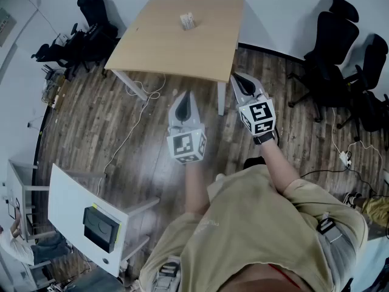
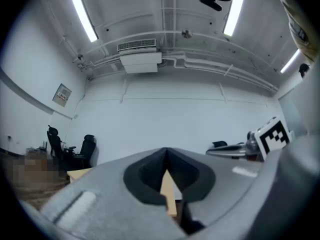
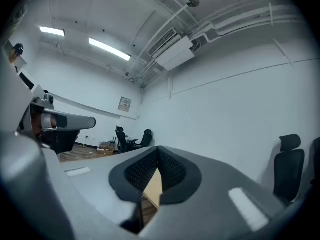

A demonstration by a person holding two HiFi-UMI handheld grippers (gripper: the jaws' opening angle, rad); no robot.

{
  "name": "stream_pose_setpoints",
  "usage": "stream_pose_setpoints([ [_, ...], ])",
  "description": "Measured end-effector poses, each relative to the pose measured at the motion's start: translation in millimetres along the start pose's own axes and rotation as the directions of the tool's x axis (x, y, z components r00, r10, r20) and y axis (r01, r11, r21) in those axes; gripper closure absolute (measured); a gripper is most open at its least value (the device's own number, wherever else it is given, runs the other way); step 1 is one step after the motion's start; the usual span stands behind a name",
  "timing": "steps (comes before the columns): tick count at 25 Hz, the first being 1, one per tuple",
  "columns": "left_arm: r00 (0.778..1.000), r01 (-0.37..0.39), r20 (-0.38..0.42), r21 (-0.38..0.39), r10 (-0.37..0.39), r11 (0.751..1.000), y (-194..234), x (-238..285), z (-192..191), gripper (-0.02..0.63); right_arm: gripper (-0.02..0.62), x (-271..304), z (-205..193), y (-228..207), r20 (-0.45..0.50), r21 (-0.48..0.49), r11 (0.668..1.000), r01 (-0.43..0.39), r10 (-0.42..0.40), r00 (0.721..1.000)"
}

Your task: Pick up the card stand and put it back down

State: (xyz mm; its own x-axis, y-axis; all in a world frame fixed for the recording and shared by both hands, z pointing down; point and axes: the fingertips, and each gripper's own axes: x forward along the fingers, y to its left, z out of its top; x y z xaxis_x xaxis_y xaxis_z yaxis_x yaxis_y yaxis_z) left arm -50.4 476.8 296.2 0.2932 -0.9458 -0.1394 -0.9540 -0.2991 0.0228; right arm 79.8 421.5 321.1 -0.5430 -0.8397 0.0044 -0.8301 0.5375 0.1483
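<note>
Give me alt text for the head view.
A person holds the left gripper and right gripper, fingers closed and empty, above wood floor, short of a light wooden table bearing the small card stand. Black office chairs stand on both sides.

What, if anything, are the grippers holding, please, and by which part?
Nothing: left gripper and right gripper are shut, empty; the card stand sits on the table.
</note>
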Motion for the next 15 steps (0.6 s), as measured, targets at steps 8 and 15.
stream_pose_setpoints([
  [8, 0.987, 0.046, -0.154, -0.034, -0.050, 0.998, -13, 69, -57, 0.604, 0.591, 35, -46, -66, -0.058, 0.026, 0.998, 0.056, -0.055, 0.997],
  [15, 0.982, -0.112, -0.145, 0.082, 0.123, 0.990, -35, 175, -67, 0.604, 0.591, 86, -68, -158, -0.049, 0.043, 0.999, 0.002, 0.000, 0.999],
])
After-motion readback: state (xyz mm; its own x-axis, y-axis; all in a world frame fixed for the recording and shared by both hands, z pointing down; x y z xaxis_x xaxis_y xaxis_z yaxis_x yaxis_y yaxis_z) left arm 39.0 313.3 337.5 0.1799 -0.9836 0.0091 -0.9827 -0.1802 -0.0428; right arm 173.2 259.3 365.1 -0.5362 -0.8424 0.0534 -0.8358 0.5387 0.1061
